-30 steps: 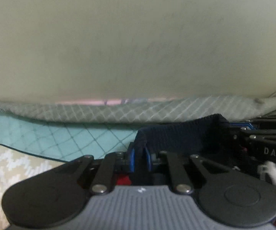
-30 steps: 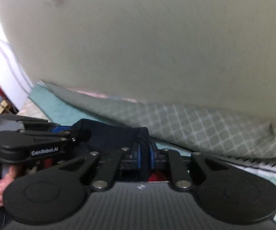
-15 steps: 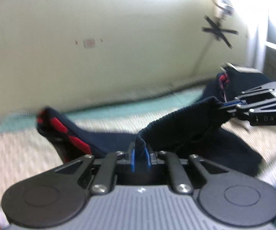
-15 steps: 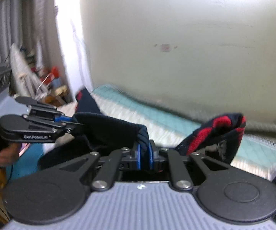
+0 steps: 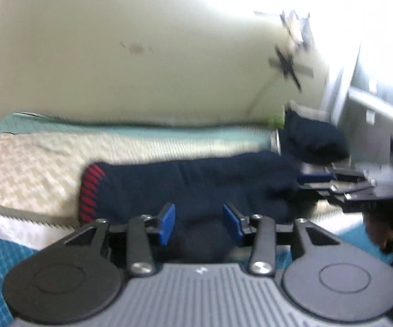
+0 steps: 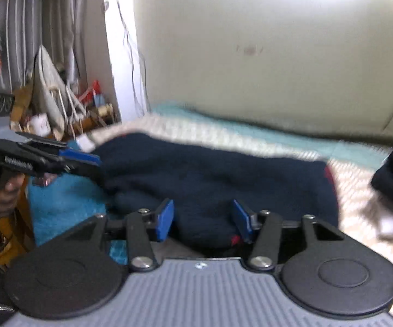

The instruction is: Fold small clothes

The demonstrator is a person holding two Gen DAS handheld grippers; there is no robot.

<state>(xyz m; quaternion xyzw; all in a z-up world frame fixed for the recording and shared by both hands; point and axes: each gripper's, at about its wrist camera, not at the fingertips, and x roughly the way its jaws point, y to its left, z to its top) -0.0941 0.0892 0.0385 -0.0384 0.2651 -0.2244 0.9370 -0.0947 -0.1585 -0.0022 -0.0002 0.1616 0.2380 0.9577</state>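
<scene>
Now sock [image 5: 196, 182] between (opening) jaws

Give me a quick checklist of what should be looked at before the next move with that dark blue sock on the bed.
1. Left gripper let go of the navy sock: ok, jaws opening, blue pads clear of the fabric.
2. Right gripper let go: ok, jaws opening, sock lying between the pads but not pinched.
3. Sock resting on the bed cover: ok, it lies lengthwise with the red-striped end away from the right gripper.
4. Sock lying flat and smooth: cannot tell, the pictures are blurred.
5. Second dark garment kept apart: cannot tell, the two seem to meet at one end.
</scene>
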